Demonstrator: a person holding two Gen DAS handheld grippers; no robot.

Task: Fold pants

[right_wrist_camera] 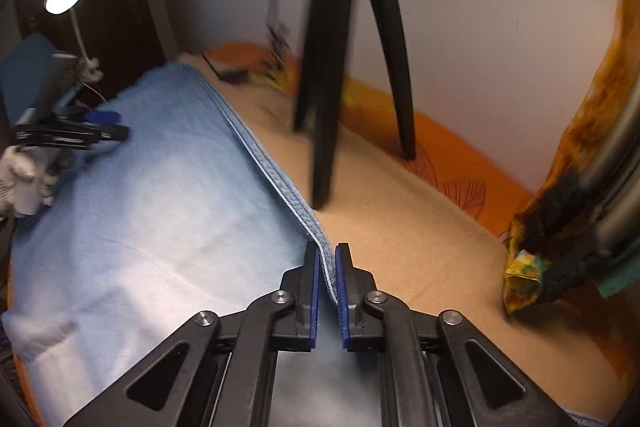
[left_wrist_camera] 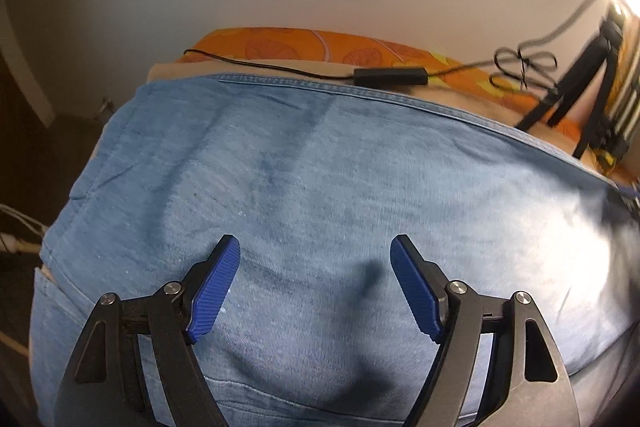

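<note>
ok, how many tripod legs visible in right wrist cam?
2: a near tripod leg standing beside the jeans seam, a far tripod leg by the wall. A third may be hidden behind.

My right gripper (right_wrist_camera: 327,255) is clamped on the stitched hem edge of the light blue denim pants (right_wrist_camera: 152,195), spread over a beige sheet (right_wrist_camera: 400,247). Black tripod legs (right_wrist_camera: 324,99) stand beyond; the left gripper (right_wrist_camera: 106,125) hovers far left.

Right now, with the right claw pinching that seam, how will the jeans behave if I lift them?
The jeans will probably drape and sag, not hold shape: they lie limp with soft creases. The thick stitched seam in the right claw should give a firm hold. With the left claw open, the far side will likely drag.
</note>
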